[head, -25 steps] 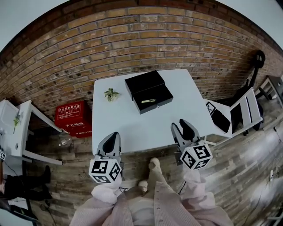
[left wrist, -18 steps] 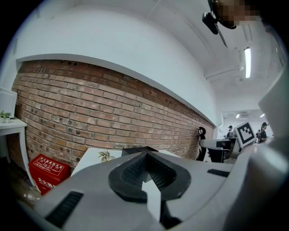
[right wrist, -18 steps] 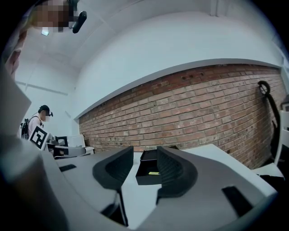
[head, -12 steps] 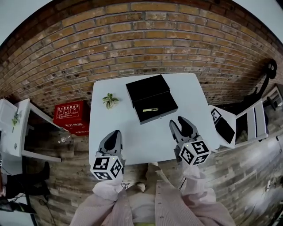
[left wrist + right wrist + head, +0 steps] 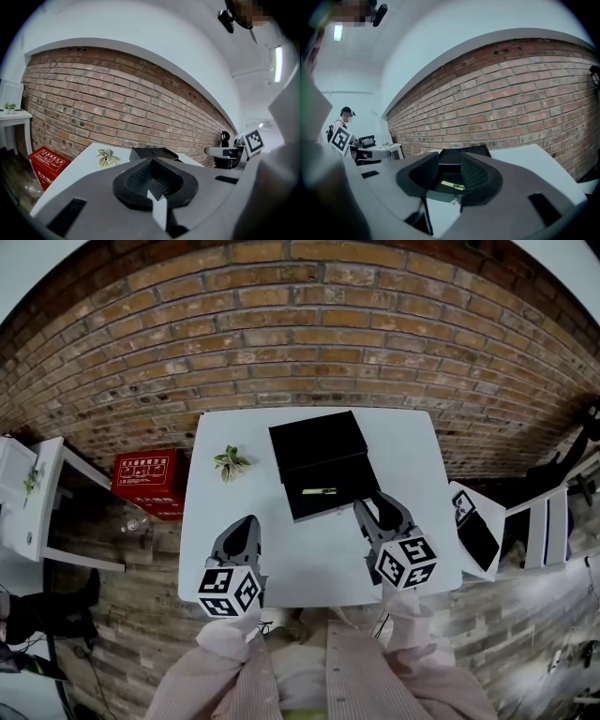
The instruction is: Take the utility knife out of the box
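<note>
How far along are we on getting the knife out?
Done: the box is open, utility knife lying exposed inside. In hand: the right gripper, jaws apart and empty, hangs at the box's near edge, aimed at the knife. Left: reach in, grip it, lift it out. The left gripper is shut and empty.

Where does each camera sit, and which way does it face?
Head view: on the person's head, looking steeply down at the table and open box; left gripper, right gripper and sleeves show.
Left gripper view: on the left gripper, facing the brick wall across the table; shut jaws show.
Right gripper view: on the right gripper, facing the box; open jaws frame the utility knife.
All three share the box.
</note>
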The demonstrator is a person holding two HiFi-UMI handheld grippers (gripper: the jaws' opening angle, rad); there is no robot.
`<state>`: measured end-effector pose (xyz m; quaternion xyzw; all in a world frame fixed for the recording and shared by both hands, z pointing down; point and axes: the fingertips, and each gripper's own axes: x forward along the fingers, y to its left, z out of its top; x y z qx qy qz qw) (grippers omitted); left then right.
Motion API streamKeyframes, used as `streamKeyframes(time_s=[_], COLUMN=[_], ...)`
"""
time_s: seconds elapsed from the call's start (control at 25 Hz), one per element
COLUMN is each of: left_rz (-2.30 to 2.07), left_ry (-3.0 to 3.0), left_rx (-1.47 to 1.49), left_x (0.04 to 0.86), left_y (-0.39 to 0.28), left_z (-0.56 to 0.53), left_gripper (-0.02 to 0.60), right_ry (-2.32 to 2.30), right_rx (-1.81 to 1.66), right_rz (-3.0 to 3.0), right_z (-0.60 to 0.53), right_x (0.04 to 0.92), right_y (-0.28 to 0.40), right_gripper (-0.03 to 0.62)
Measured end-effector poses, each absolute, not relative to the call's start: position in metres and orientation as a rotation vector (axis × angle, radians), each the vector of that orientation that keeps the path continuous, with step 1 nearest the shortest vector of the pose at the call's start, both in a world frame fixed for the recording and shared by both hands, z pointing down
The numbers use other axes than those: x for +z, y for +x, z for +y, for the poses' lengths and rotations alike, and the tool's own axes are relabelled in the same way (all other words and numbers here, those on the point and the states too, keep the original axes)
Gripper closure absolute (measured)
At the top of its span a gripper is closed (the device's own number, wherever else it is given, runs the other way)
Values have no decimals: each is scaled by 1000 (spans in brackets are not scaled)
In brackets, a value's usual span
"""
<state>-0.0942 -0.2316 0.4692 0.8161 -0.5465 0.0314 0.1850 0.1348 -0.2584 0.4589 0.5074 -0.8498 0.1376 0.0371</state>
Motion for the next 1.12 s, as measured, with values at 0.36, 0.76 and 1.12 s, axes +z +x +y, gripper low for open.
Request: streamKeyframes(time_s=[0.36,0.76,1.12], left_rz=[-1548,-1563,-1502], left_ry=[2204,2118,2123], left_rx=[124,188,271], left_x=[500,527,546], left_y=[-80,-80,-83], left_z=[-260,-279,-301], left_gripper=[589,589,589], right_ry=[1309,1022,648], right_rx=[402,381,319], right_rz=[-2591,-2518,-2396], right_z=[-302,-331,-337], right_x=[484,522,557], right_y=[123,98,67], right_gripper=[448,448,448])
